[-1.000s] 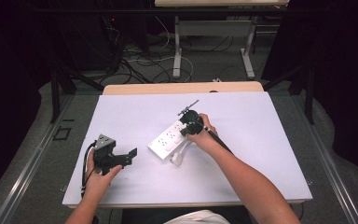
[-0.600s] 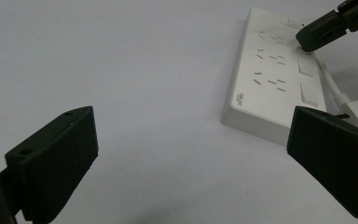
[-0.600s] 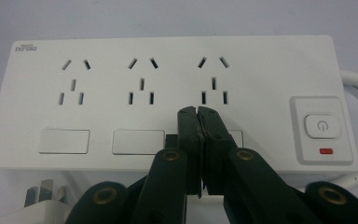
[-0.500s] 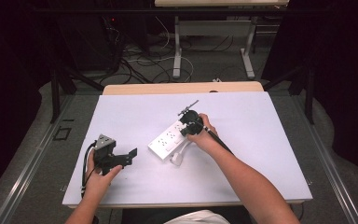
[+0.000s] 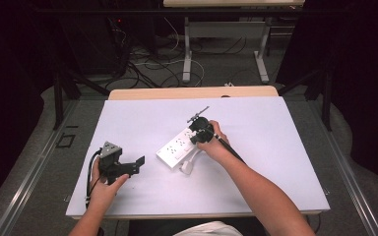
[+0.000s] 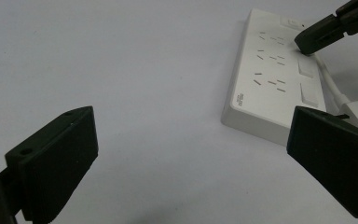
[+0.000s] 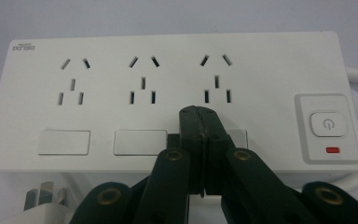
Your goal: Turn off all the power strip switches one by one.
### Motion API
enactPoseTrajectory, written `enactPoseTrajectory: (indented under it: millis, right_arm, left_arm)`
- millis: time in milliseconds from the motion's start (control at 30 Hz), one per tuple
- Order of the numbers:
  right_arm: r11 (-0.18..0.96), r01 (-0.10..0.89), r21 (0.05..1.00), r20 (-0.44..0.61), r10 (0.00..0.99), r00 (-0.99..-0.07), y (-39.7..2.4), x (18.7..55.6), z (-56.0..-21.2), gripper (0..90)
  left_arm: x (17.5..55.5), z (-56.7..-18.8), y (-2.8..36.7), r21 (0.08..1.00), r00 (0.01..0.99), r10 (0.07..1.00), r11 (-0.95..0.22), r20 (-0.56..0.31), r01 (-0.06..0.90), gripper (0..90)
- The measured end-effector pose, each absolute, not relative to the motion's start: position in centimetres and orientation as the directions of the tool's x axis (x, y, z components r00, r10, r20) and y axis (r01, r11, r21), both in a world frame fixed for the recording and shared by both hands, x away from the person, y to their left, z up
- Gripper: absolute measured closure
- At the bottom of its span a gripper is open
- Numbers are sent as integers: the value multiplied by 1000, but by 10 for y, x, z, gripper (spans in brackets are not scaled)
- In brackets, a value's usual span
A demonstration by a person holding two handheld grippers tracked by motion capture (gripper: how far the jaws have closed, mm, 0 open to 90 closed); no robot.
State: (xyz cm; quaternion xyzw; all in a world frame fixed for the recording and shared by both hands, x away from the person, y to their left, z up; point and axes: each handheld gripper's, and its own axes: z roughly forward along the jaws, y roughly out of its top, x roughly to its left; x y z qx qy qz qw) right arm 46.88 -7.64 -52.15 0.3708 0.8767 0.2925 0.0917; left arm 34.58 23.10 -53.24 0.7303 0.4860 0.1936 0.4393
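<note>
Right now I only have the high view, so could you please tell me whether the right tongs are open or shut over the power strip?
Observer: The right gripper view shows the right tongs shut, tips pressed together, over the power strip just below its third socket.
Operator: Thank you. Is the strip's switch close to them?
Observer: Yes, the power button sits just beside the tips, with a small red mark under it.
Operator: And what is between the left tongs?
Observer: Nothing. The left gripper view shows the left tongs wide open over bare table.
</note>
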Motion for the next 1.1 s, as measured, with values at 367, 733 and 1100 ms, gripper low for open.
enactPoseTrajectory:
  millis: [367,733,1100]
  right_arm:
    - [544,611,576,72,710,-701,-76,468,-521,894]
    - [542,608,580,88,701,-708,-73,465,-519,891]
    - [574,596,561,92,672,-735,-69,459,-515,890]
  left_arm:
    - [346,-532,231,832,451,881,-138,-145,537,17]
    - [346,-532,231,830,451,881,-141,-144,540,17]
    - [346,-533,231,829,452,881,-142,-143,540,17]
